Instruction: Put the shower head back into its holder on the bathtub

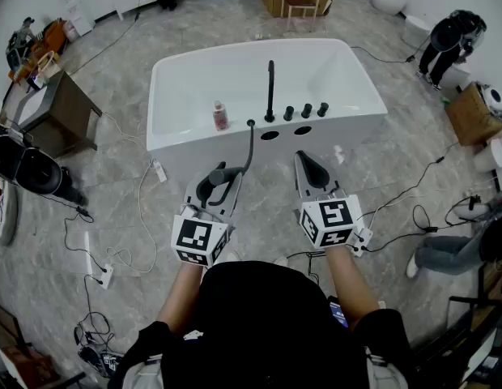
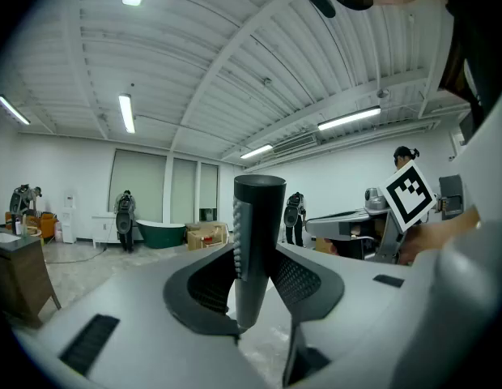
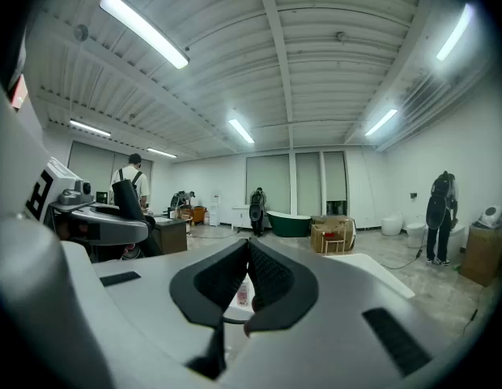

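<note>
Our left gripper point(image 1: 217, 181) pinches the shower head point(image 2: 257, 241) just short of the bathtub point(image 1: 178, 79), our right gripper point(image 1: 310, 167) is pressed together and empty, and docking the head is left to do.

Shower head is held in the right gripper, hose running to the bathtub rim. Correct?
Wrong gripper: the shower head sits between the fingers of the left gripper, as the left gripper view shows. The right gripper is shut and empty. The hose does run to the bathtub rim.

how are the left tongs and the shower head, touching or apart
Touching. The left gripper view shows the left tongs clamped on the shower head, pads pressing its sides.
</note>
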{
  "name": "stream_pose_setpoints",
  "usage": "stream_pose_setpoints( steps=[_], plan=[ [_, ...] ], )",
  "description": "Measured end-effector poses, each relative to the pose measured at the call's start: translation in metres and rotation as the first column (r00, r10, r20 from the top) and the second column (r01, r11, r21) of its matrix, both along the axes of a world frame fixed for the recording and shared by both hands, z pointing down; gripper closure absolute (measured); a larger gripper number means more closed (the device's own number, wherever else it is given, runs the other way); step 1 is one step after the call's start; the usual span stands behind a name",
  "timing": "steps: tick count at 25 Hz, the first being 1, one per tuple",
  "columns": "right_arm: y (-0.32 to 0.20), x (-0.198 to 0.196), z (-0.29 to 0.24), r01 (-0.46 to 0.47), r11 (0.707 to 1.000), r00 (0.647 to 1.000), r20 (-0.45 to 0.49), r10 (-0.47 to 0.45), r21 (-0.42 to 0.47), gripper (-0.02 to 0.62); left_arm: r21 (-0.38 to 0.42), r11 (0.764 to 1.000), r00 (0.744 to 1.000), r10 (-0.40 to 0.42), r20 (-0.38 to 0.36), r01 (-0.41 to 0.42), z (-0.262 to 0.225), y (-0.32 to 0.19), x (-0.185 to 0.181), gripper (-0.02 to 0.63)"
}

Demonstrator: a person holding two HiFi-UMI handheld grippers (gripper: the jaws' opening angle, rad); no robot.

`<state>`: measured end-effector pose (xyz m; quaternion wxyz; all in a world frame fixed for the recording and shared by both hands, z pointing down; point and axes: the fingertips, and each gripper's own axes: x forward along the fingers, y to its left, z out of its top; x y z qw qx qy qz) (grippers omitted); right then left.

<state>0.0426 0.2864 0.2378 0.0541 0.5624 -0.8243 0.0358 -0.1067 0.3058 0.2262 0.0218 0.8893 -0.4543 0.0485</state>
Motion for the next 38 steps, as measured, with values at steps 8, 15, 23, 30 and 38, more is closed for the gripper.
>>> stream_pose_setpoints(
  steps=[8,15,23,30,38],
  plan=[
    [0.010,0.015,-0.001,0.027,1.000,0.999,0.034,-0.027,-0.005,0.572,-0.006,1.000,1.000,-0.025,0.008,0.025,-0.001,0.008,0.015,0.463],
    [0.022,0.044,0.011,0.062,0.998,0.998,0.023,-0.061,-0.020,0.572,-0.013,0.997,0.997,-0.073,0.014,0.073,0.012,0.024,0.039,0.462],
    [0.043,0.072,0.036,0.108,0.993,0.994,0.019,-0.107,-0.050,0.572,-0.019,0.992,0.992,-0.128,0.023,0.128,0.028,0.048,0.065,0.462],
    [0.036,0.072,0.039,0.157,0.986,0.988,0.014,-0.157,-0.051,0.572,-0.018,0.987,0.987,-0.156,0.034,0.157,0.026,0.042,0.071,0.462],
    [0.021,0.079,0.050,0.151,0.986,0.988,0.036,-0.148,-0.076,0.572,-0.033,0.990,0.990,-0.134,0.043,0.135,0.031,0.025,0.083,0.462]
  ],
)
